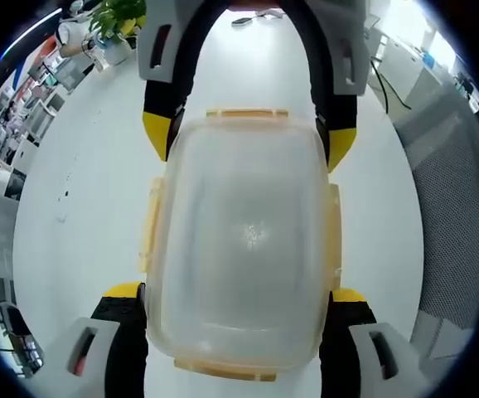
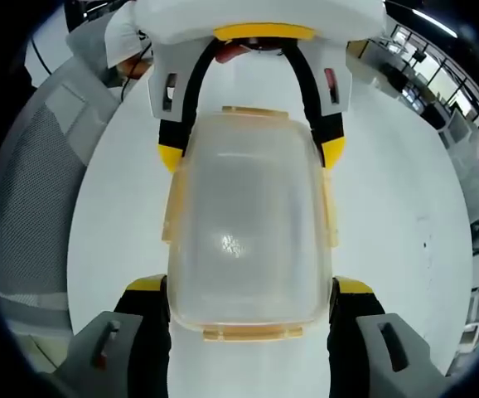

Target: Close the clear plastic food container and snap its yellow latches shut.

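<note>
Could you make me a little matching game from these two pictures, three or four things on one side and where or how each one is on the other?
Things:
1. clear container
2. yellow latches
3. left tool
4. white table

Places or states:
A. underneath everything, bare and bright
B. along the container's rim, on its sides and ends
C. lid on, lying between both tools
D. jaws set at either side of the container's near end

Pairs: 1-C, 2-B, 3-D, 4-A

Left gripper (image 1: 238,305) and right gripper (image 1: 250,141) flank the clear container (image 1: 244,240) on the white table (image 1: 82,224)
</note>
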`<action>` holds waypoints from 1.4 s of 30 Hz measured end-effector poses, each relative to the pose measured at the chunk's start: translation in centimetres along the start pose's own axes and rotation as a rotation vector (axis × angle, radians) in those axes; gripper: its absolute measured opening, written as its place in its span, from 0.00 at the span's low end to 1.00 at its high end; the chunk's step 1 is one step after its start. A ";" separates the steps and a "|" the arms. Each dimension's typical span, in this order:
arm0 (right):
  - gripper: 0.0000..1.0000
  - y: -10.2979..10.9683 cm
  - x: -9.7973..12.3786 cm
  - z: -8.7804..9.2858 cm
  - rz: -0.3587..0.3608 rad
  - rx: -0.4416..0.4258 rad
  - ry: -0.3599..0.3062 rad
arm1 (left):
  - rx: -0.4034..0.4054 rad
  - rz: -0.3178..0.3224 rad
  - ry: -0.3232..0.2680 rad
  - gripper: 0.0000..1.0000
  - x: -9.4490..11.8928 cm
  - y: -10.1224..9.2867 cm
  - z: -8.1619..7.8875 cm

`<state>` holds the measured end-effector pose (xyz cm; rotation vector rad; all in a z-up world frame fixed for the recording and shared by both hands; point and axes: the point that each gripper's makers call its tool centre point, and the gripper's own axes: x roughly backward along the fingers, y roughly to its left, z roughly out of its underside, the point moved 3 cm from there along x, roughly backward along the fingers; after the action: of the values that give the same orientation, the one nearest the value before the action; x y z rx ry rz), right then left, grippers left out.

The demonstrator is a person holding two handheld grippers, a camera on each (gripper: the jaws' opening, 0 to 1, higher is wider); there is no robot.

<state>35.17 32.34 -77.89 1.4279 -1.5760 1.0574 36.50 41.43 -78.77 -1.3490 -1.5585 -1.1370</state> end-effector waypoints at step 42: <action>0.92 -0.4 0.8 0.9 0.150 -0.210 -0.267 | 0.092 -0.063 -0.200 0.87 0.9 0.1 0.7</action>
<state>35.48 31.21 -77.47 1.3653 -1.9492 0.7797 36.51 42.42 -78.09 -1.3949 -1.7853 -0.9793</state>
